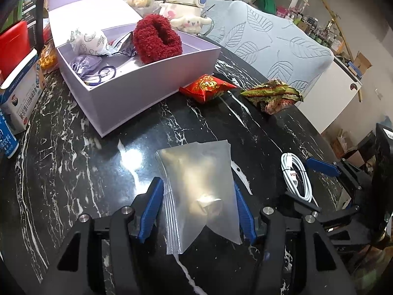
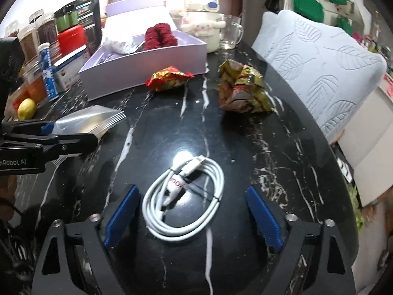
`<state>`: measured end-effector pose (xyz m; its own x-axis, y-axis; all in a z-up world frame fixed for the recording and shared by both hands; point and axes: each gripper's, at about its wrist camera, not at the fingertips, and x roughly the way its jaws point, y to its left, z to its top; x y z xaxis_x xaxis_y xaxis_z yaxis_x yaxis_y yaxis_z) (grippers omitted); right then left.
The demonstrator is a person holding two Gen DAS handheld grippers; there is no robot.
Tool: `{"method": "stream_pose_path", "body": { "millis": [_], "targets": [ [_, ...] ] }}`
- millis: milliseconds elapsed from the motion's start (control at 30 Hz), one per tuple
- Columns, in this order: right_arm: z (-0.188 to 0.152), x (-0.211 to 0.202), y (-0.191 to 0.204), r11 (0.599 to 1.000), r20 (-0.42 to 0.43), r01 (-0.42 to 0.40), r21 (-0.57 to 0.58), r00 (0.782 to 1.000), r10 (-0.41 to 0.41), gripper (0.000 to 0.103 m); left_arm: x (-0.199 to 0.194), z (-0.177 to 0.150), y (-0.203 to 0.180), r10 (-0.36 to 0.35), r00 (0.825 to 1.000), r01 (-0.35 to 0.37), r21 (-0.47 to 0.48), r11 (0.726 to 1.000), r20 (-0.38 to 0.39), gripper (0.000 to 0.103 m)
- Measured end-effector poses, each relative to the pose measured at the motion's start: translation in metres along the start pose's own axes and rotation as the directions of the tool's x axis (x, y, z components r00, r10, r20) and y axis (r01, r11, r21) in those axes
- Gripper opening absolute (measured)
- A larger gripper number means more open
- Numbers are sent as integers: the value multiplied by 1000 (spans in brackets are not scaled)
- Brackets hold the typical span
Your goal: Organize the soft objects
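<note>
My left gripper (image 1: pixel 197 196) is open, its blue pads on either side of a stack of clear zip bags (image 1: pixel 196 191) lying on the black marble table (image 1: pixel 73 172). My right gripper (image 2: pixel 191 211) is open around a coiled white cable (image 2: pixel 184 196), also in the left wrist view (image 1: pixel 296 177). A lavender box (image 1: pixel 137 91) holds a red fuzzy sock (image 1: pixel 157 39), a white printed pouch (image 1: pixel 88 41), a purple pouch (image 1: pixel 84 65) and hair ties. A red snack packet (image 1: pixel 207 89) and a green-gold packet (image 1: pixel 272 95) lie beside the box.
A Cinnamoroll bottle (image 1: pixel 186 7) and a glass mug (image 2: pixel 231 34) stand behind the box. Medicine boxes (image 1: pixel 19 98), jars (image 2: pixel 29 39), a blue tube (image 2: pixel 48 71) and a lemon (image 2: pixel 27 108) crowd the left. A leaf-patterned chair back (image 2: pixel 319 68) borders the right edge.
</note>
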<state>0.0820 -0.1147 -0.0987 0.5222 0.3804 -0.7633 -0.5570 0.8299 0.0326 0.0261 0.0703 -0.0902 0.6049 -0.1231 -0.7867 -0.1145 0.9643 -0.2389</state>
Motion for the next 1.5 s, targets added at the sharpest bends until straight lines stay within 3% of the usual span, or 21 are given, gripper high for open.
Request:
{"method": "stream_pose_path", "body": {
  "millis": [167,400,567,833,1500],
  "targets": [
    [-3,-3,-2,1000,58,-5,-3,998,5,59,3,4,0,4,1000,-3,-26,1000,12,57],
    [-4,-4,-1,1000,72,-11,-6,997,11,58,6,5,-1,6,1000,-5,-36,999,24,57],
    [-7,-9,-1,998,83,-63,10,995,62,57,7,4,-4,14,999,-13,-28,1000,33,57],
    [-3,-16,5,992,98,-122,16,988,120,57,4,2,0,-17,998,19,-40,999,54,47],
    [10,-24,42,975,138,-203,-88,967,214,57,-31,-9,4,4,993,0,-31,1000,120,47]
  ]
}}
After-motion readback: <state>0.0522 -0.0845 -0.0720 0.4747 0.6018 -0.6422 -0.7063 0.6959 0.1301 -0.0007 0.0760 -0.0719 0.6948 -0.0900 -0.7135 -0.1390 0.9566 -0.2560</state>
